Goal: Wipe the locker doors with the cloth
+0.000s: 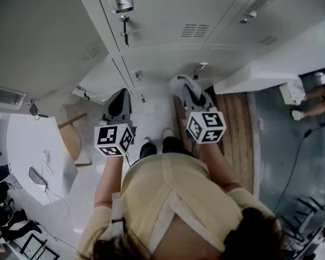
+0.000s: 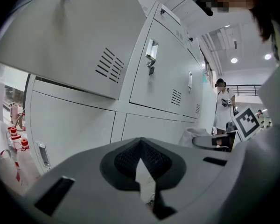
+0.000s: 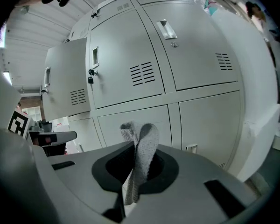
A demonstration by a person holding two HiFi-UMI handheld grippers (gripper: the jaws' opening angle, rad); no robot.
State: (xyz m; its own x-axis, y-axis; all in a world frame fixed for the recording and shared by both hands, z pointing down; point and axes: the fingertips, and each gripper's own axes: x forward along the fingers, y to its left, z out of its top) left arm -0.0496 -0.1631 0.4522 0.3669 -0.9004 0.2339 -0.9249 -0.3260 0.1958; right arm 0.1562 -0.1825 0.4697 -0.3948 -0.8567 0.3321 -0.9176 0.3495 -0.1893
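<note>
Pinching the grey mesh cloth (image 3: pixel 147 136) upright in the right gripper's (image 3: pixel 136 158) closed jaws, pointing at the locker doors (image 3: pixel 130 45) straight ahead, not touching; holding the left gripper (image 2: pixel 140 146) alongside, jaws together, empty.

An open locker door (image 2: pixel 60 36) juts out, crowding the left side.

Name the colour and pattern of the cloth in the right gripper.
Pale grey-white cloth with a fine mesh weave; clearest in the right gripper view.

Grey mesh cloth (image 3: pixel 143 146) — folded, upright between jaws; locker doors (image 3: pixel 126 55) pale grey, vented.
</note>
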